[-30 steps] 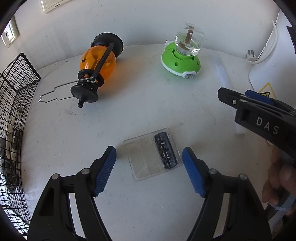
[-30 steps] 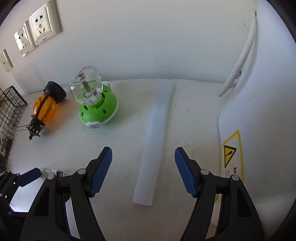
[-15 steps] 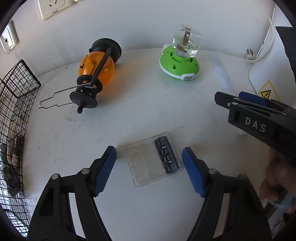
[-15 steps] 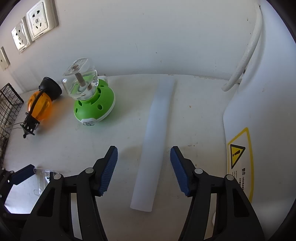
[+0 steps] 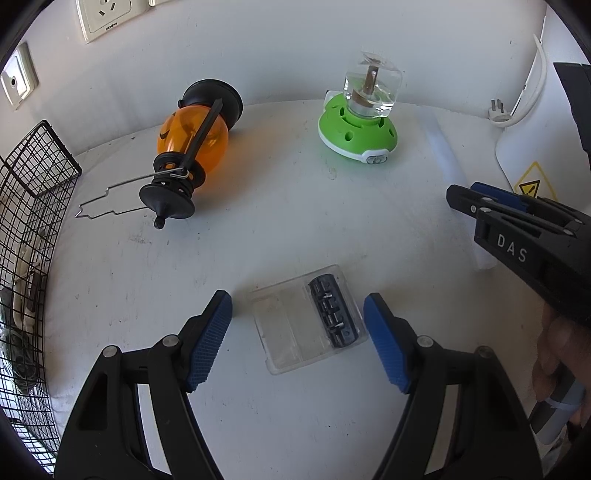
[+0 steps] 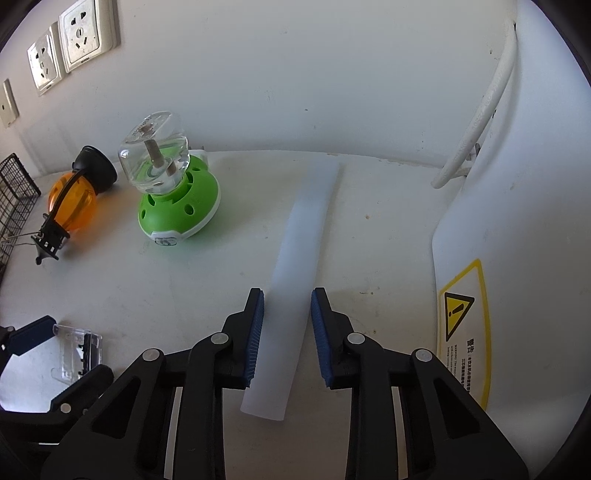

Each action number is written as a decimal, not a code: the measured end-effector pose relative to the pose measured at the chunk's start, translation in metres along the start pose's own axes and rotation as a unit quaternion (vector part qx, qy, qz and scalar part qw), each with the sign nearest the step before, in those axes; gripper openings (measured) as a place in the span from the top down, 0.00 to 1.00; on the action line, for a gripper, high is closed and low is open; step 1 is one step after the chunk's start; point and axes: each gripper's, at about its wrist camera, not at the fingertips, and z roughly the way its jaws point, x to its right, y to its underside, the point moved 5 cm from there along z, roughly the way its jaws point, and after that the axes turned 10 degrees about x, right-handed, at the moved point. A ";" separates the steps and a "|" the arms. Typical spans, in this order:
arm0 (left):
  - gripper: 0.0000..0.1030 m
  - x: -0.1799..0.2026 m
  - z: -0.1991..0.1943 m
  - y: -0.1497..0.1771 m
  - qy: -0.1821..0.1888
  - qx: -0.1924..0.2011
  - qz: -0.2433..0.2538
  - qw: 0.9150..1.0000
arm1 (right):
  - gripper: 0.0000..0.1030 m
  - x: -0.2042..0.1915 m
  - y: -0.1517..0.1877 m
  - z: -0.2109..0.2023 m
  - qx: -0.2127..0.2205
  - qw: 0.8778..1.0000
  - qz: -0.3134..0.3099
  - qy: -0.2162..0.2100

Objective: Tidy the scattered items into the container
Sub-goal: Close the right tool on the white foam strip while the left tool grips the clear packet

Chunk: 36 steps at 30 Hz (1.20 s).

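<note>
A clear plastic case (image 5: 308, 317) with dark parts inside lies flat on the white table, between the open fingers of my left gripper (image 5: 297, 330); it also shows in the right wrist view (image 6: 79, 350). A long white translucent strip (image 6: 295, 273) lies on the table, its near part between the fingers of my right gripper (image 6: 286, 332), which have narrowed close to its edges but still stand apart from it. An orange lantern (image 5: 190, 155) lies on its side. A green-based device with a clear top (image 5: 360, 125) stands at the back.
A black wire basket (image 5: 26, 229) stands at the left edge with some items inside. A white appliance with a yellow warning sticker (image 6: 517, 258) and a white cable (image 6: 476, 122) stands on the right. Wall sockets (image 6: 79, 35) are on the back wall.
My right gripper has moved down over the white strip and its fingers have closed in much nearer to it. My left gripper has stayed open around the clear case, shifting slightly.
</note>
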 end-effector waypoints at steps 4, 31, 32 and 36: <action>0.32 -0.006 -0.004 -0.003 -0.001 0.004 -0.001 1.000 | 0.78 0.000 0.000 0.000 0.002 1.000 0.003 0.001; 0.52 0.030 -0.007 0.002 0.002 0.032 -0.011 0.999 | 0.85 -0.008 0.008 0.000 0.016 0.999 0.028 -0.008; 0.52 0.031 -0.008 0.003 0.003 0.033 -0.008 0.999 | 0.85 -0.008 0.008 0.000 0.016 0.999 0.028 -0.009; 0.52 0.034 -0.010 0.003 0.002 0.039 0.002 0.999 | 0.85 -0.010 0.009 0.001 0.017 0.999 0.031 -0.009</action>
